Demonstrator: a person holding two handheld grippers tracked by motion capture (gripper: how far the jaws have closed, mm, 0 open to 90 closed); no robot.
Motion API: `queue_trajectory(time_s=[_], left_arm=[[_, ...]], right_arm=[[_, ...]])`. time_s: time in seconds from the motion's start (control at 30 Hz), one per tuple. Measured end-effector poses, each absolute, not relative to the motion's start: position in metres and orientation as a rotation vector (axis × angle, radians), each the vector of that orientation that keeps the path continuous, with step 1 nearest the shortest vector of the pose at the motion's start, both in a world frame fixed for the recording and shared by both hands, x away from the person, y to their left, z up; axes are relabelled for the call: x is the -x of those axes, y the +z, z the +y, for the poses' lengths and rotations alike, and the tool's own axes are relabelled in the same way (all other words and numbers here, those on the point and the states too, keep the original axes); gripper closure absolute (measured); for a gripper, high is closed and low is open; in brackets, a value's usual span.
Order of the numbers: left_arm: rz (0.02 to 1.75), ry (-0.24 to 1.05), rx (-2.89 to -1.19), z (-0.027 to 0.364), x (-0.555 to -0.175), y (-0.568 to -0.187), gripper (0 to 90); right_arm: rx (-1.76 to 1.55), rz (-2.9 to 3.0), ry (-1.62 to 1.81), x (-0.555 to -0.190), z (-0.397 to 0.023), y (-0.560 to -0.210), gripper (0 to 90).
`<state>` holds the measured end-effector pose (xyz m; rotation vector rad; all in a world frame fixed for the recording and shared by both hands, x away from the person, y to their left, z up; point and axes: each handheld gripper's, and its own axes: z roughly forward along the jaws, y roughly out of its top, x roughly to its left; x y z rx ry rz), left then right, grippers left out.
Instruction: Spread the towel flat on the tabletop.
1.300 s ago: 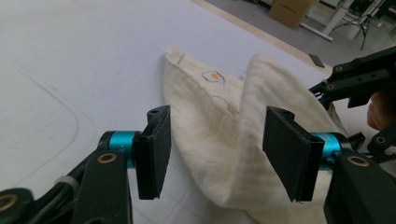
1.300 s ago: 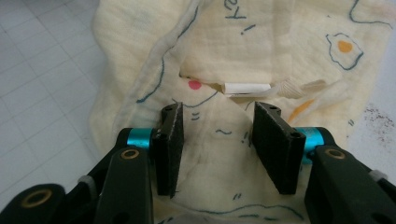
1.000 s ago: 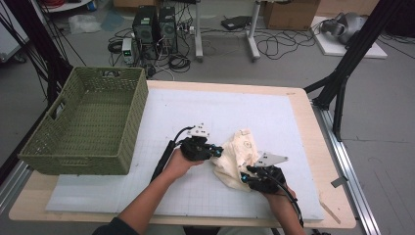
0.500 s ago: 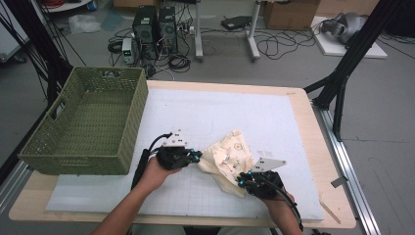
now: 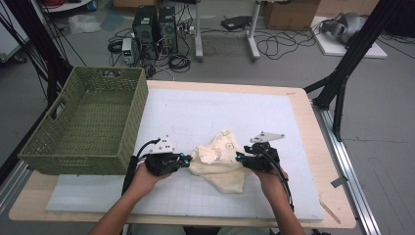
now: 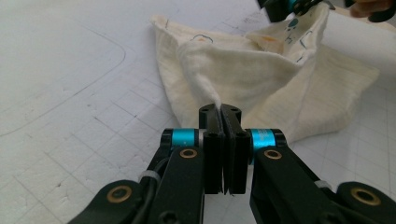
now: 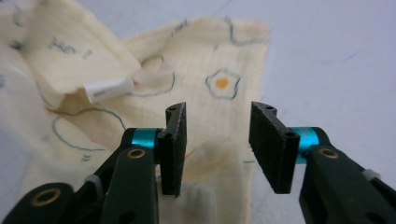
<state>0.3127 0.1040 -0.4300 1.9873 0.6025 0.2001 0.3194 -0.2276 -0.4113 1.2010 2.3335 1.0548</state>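
Observation:
A cream cloth [image 5: 218, 161] printed with small flowers lies crumpled on the white mat [image 5: 220, 107]. My left gripper [image 5: 188, 160] is at the cloth's left edge, shut on a pinched fold of the cloth [image 6: 261, 79]; the left gripper view shows its tips [image 6: 219, 112] clamped together on the fabric. My right gripper [image 5: 238, 157] is at the cloth's right side. Its jaws have just been opening and now stand apart [image 7: 217, 140] over the cloth [image 7: 205, 84], with the pads not pressing on it. A white label [image 7: 109, 88] sticks out of a fold.
A green woven basket [image 5: 83, 122] stands at the table's left, close to my left hand. The mat reaches toward the wooden table edge [image 5: 313, 147] on the right. Computers and cables lie on the floor beyond the table.
My left gripper has moved left, drawing the cloth's edge with it, so the cloth lies wider. My right gripper has moved away from the person, and its jaws have opened.

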Motion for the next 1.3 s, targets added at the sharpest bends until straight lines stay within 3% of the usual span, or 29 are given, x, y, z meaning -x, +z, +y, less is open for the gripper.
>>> queue_trajectory(time_s=[0.1,0.13,0.17,0.23,0.4,0.87,0.97,1.0,1.03,1.1,1.3], left_arm=[[0.593,0.197,-1.993,0.104,-0.312,-0.432,87.5],[0.593,0.199,-1.995,0.104,-0.312,-0.432,87.5],[0.597,0.196,-1.993,0.105,-0.312,-0.432,87.5],[0.597,0.201,-1.993,0.106,-0.312,-0.432,87.5],[0.613,0.219,-1.997,0.109,-0.312,-0.432,87.4],[0.695,0.232,-2.03,0.127,-0.313,-0.433,86.8],[0.71,0.233,-2.016,0.128,-0.314,-0.431,79.0],[0.719,0.243,-2.005,0.13,-0.315,-0.429,65.3],[0.737,0.249,-1.986,0.132,-0.316,-0.427,65.3],[0.78,0.266,-1.932,0.136,-0.319,-0.423,53.0],[0.782,0.281,-1.883,0.139,-0.335,-0.406,47.3]], right_arm=[[-1.215,2.414,0.964,-0.325,-0.219,-0.426,54.6],[-1.188,2.432,0.901,-0.323,-0.216,-0.434,63.9],[-1.188,2.432,0.901,-0.323,-0.216,-0.434,63.9],[-1.101,2.429,0.902,-0.314,-0.22,-0.431,83.3],[-1.066,2.344,0.928,-0.296,-0.239,-0.423,84.1],[-1.058,2.347,0.819,-0.245,-0.292,-0.423,82.2],[-1.086,2.322,0.862,-0.246,-0.295,-0.423,73.4],[-1.105,2.285,0.907,-0.251,-0.296,-0.419,67.3],[-1.105,2.285,0.907,-0.251,-0.296,-0.419,67.3],[-1.113,2.247,0.945,-0.258,-0.294,-0.413,61.4],[-1.131,2.207,1.008,-0.28,-0.286,-0.405,56.4]])
